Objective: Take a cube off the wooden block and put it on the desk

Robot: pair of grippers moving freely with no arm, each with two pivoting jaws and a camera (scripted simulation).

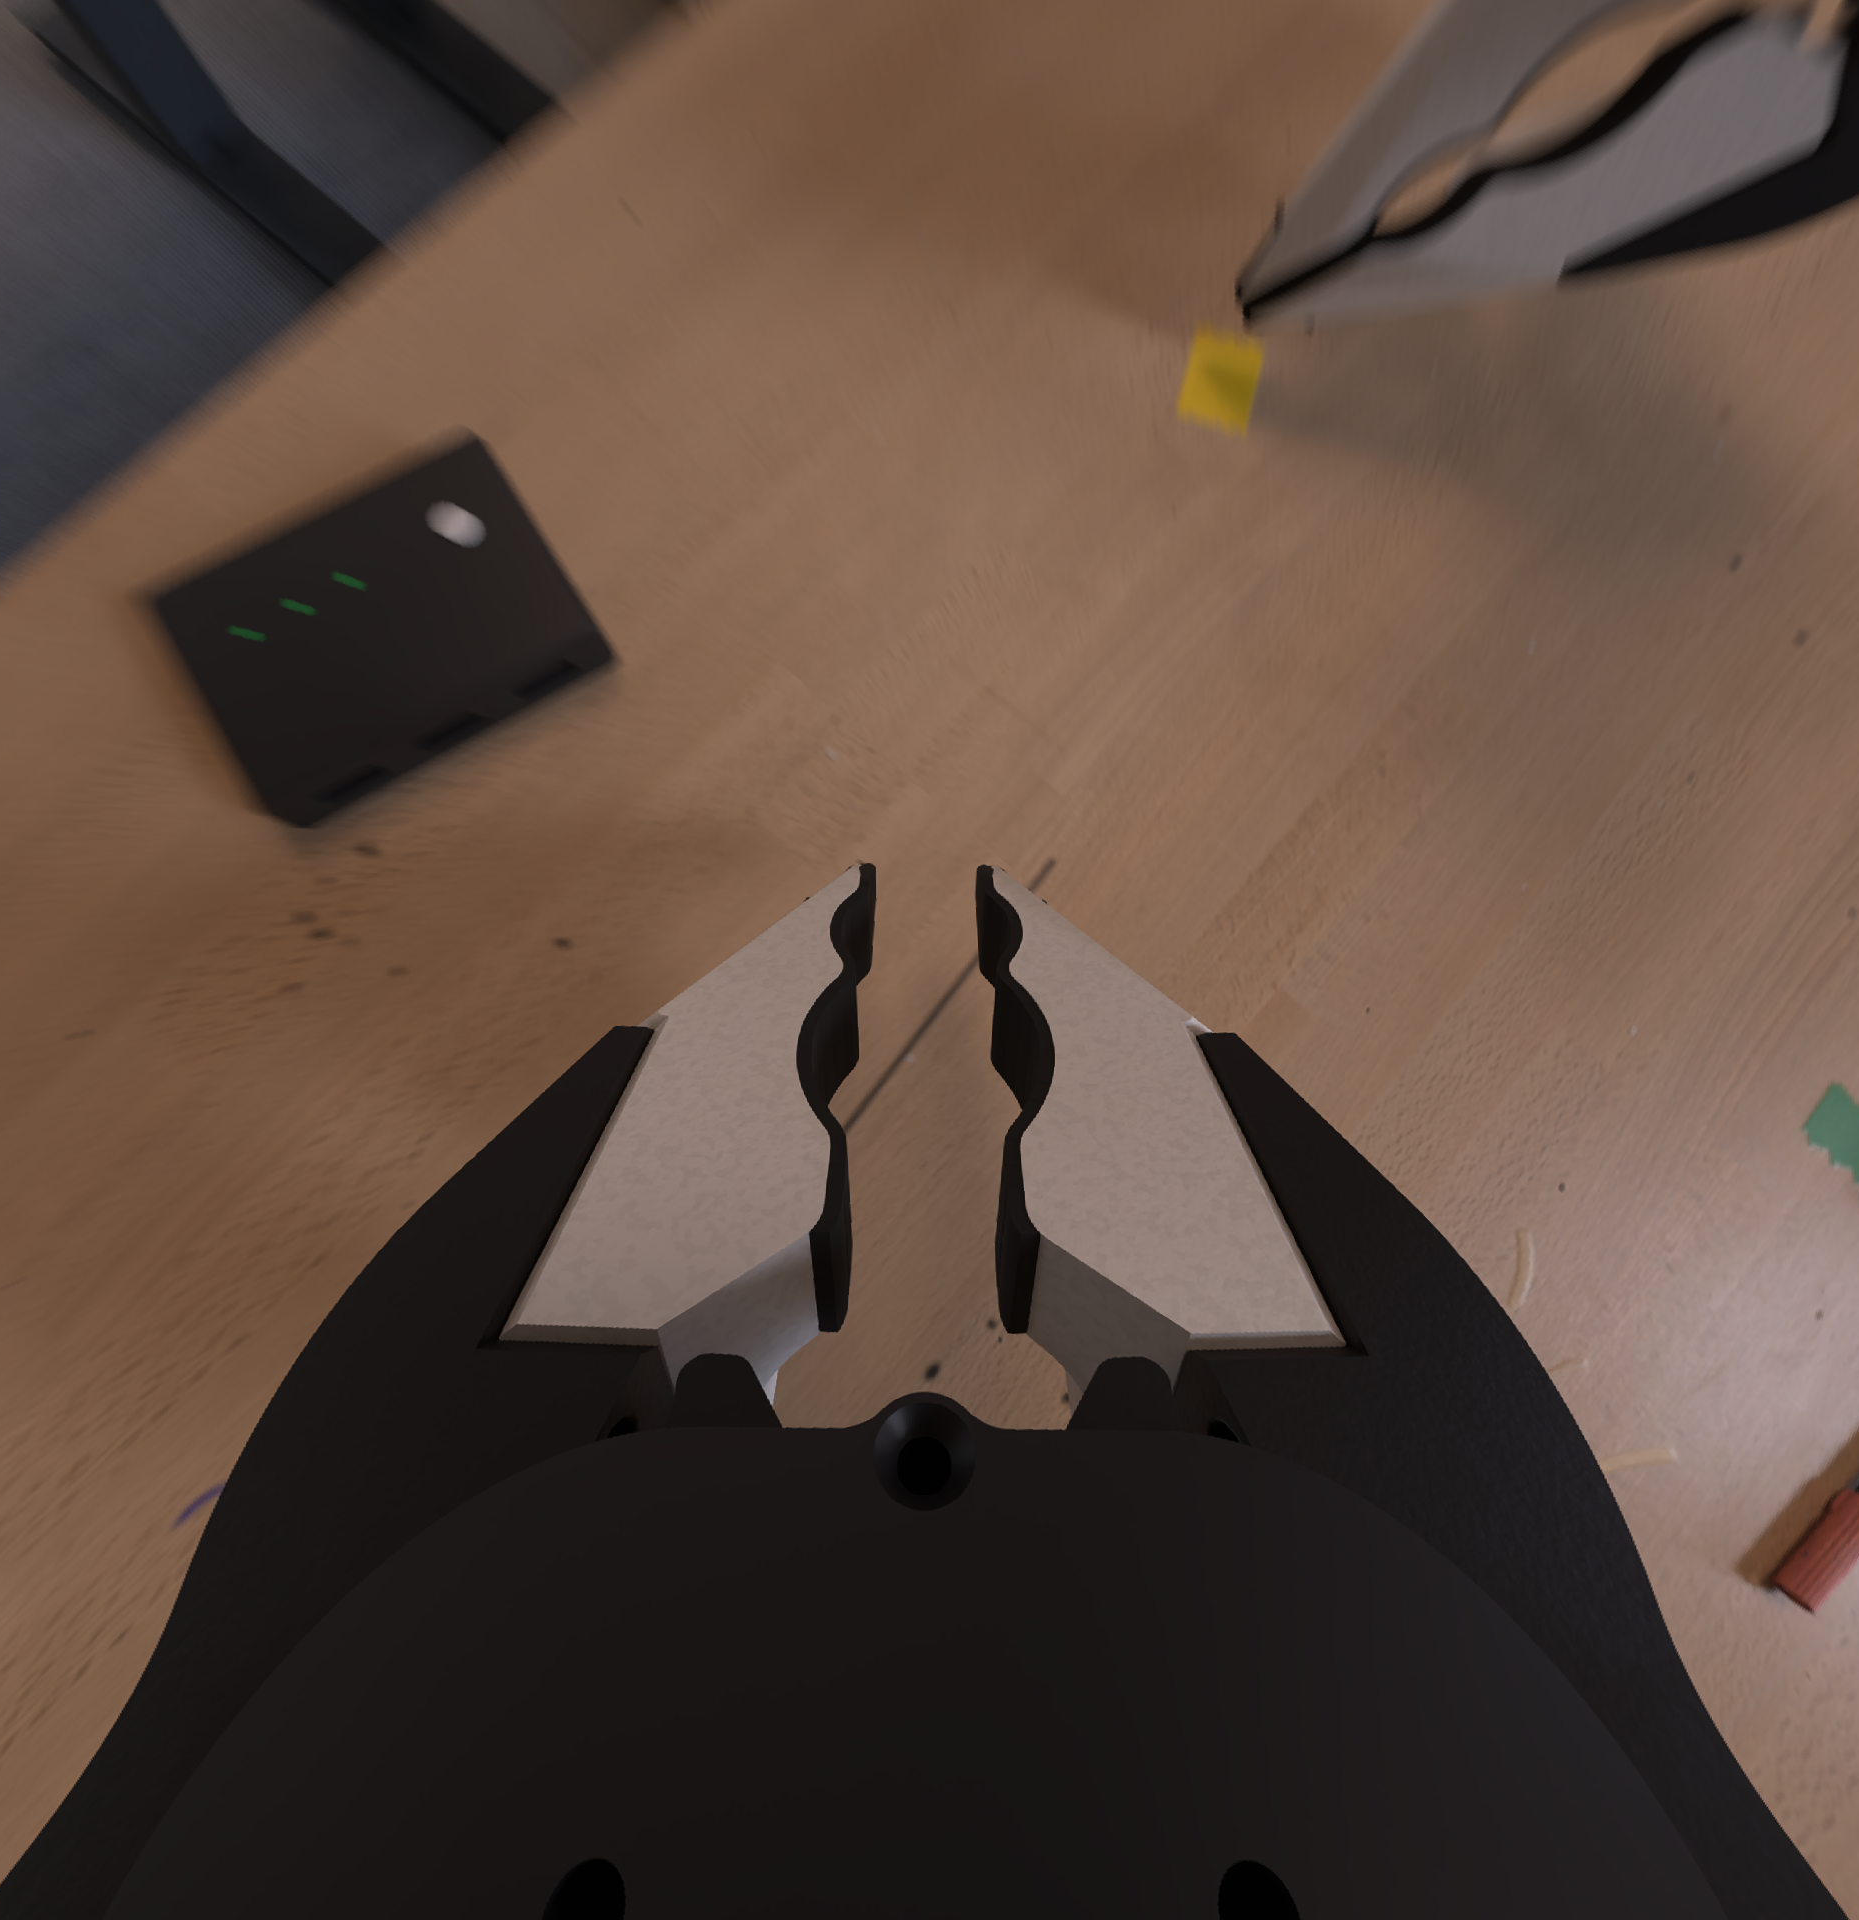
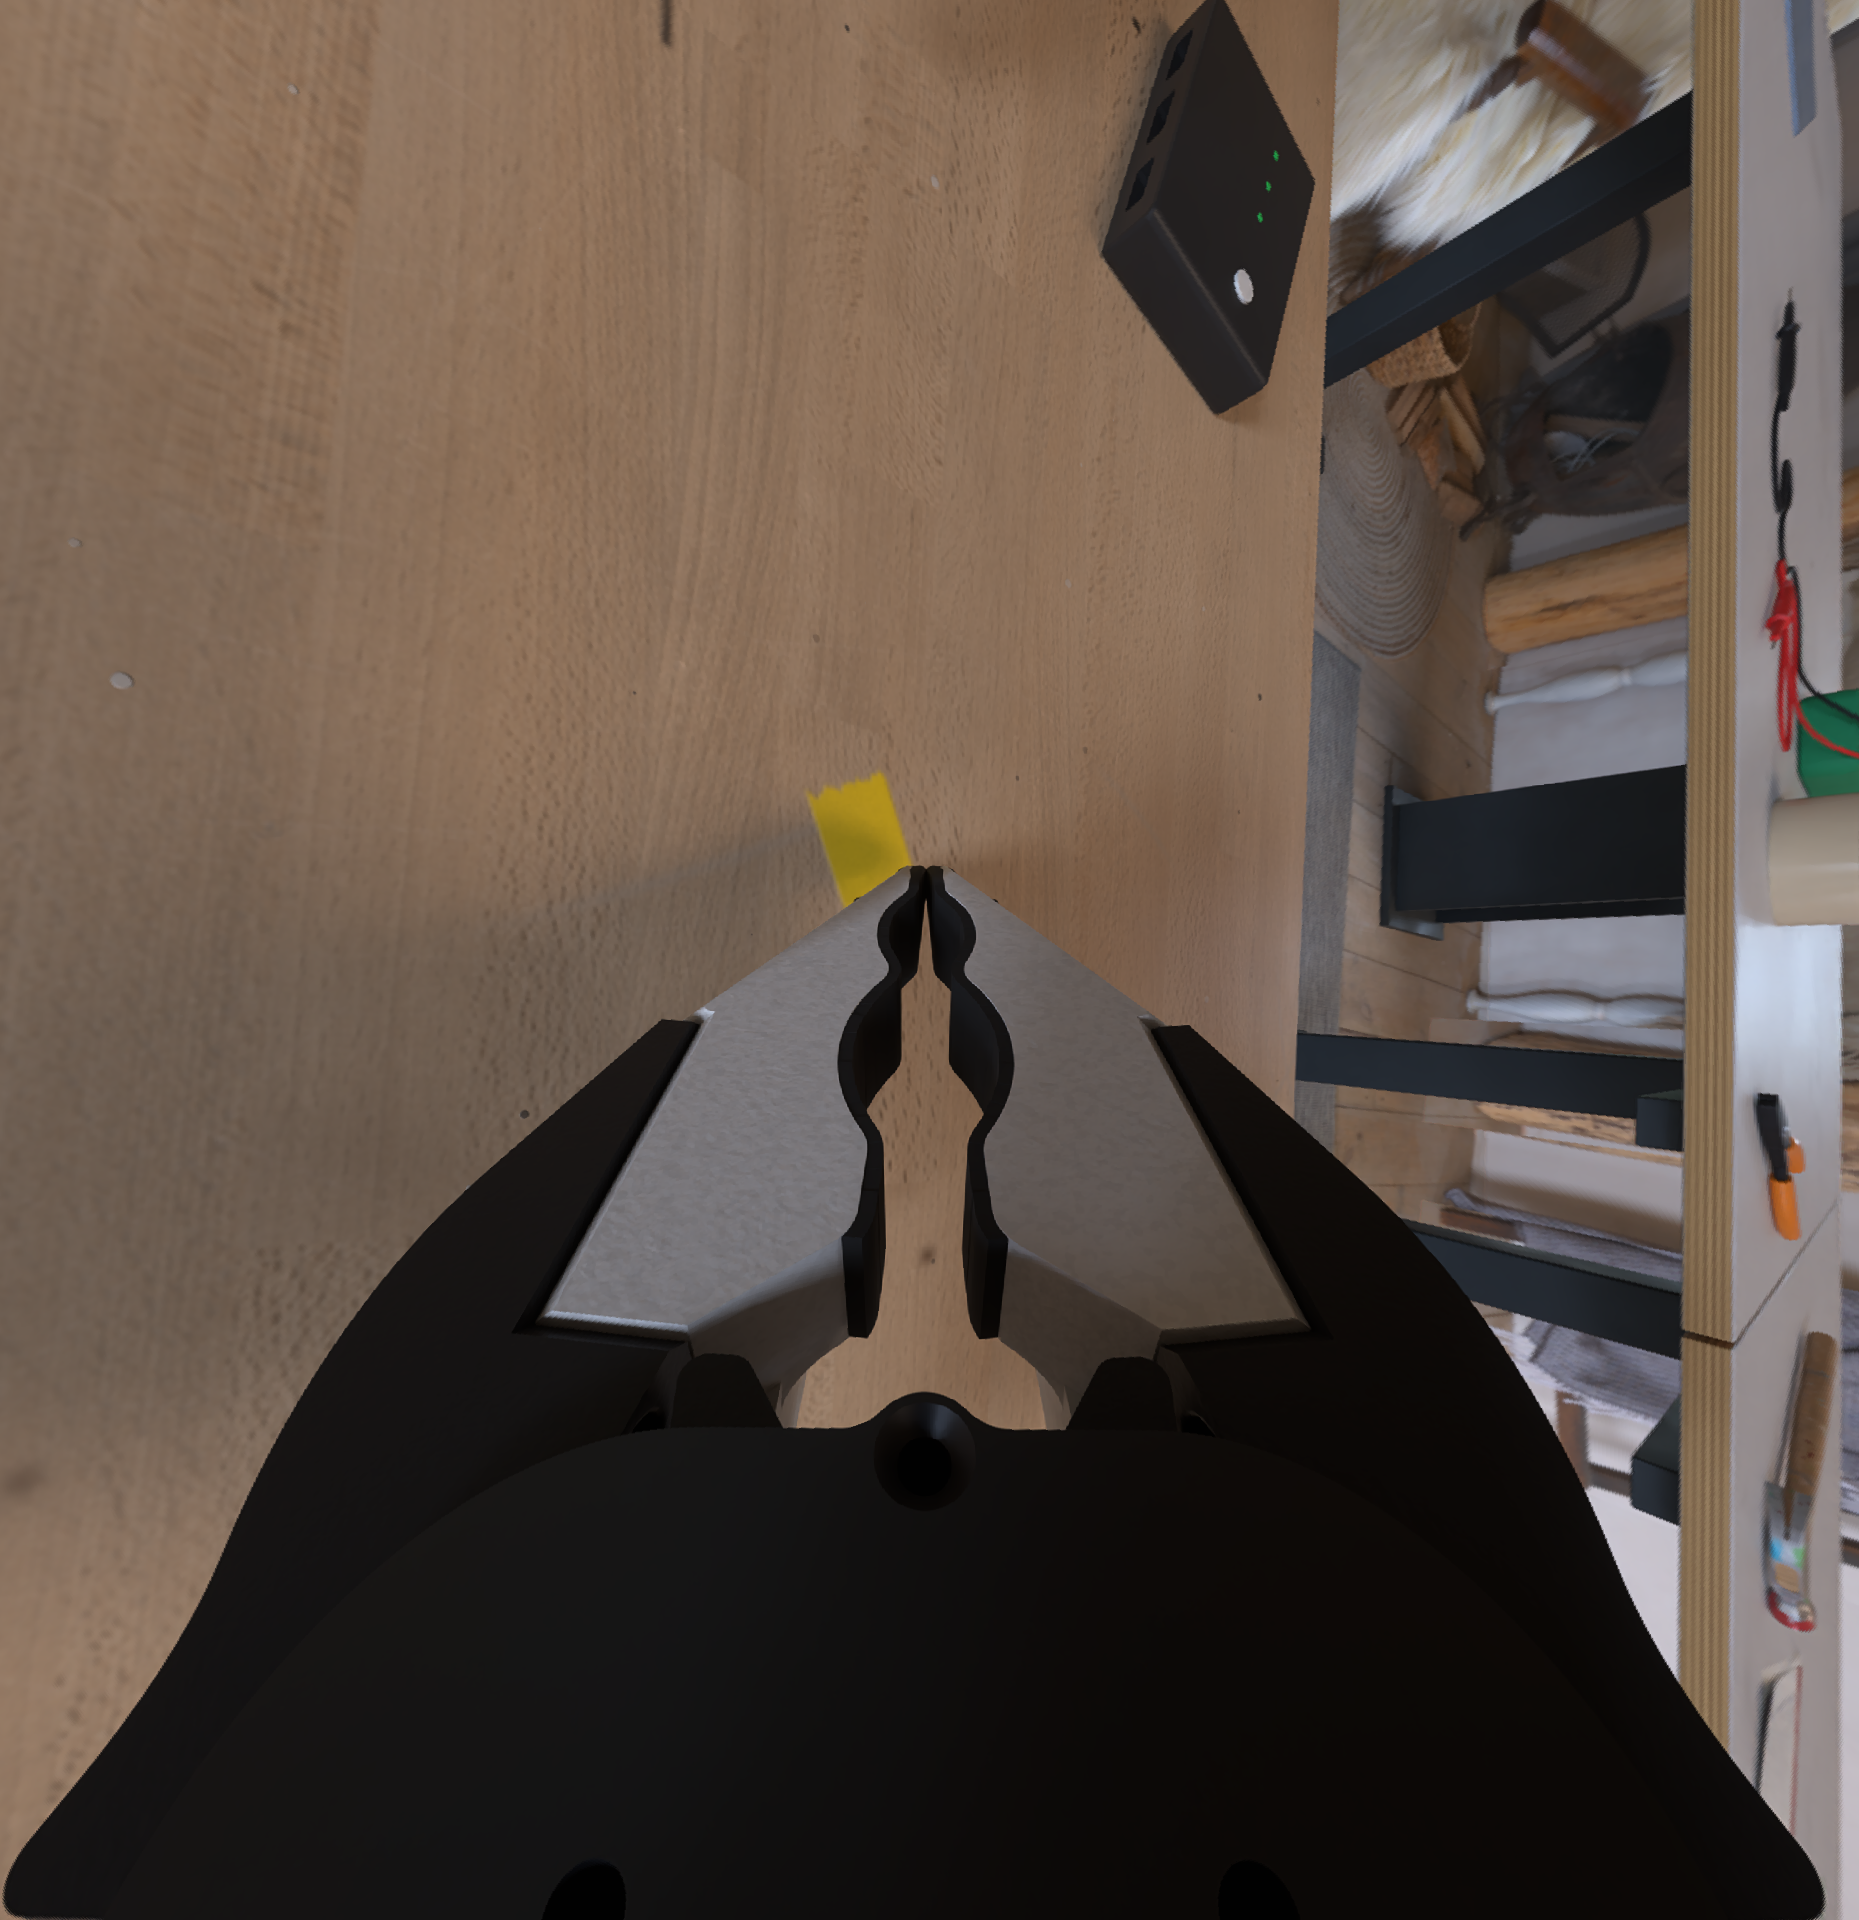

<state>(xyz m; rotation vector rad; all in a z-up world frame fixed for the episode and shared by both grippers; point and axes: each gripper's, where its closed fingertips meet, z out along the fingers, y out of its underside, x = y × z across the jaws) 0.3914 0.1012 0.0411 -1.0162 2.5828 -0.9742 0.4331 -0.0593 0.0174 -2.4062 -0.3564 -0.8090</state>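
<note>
Left hand-held gripper (image 1: 925, 883): fingers parted by a narrow gap, nothing between them, poised over bare tabletop (image 1: 1320, 831). Right hand-held gripper (image 2: 925, 878): fingertips closed together, touching at the tips, holding nothing; it also appears in the left wrist view (image 1: 1257, 296), blurred, at upper right.

Just beyond the right tips lies a yellow patch (image 2: 857, 836), flat on the wood, with one ragged edge, like tape; the left wrist view shows it (image 1: 1221, 379) close to the right tips.

No cube and no wooden block appear in either view; their location cannot be told.

Black box (image 1: 379, 634) with three green lights and a silver button sits near the tabletop edge, also in the right view (image 2: 1211, 208).
</note>
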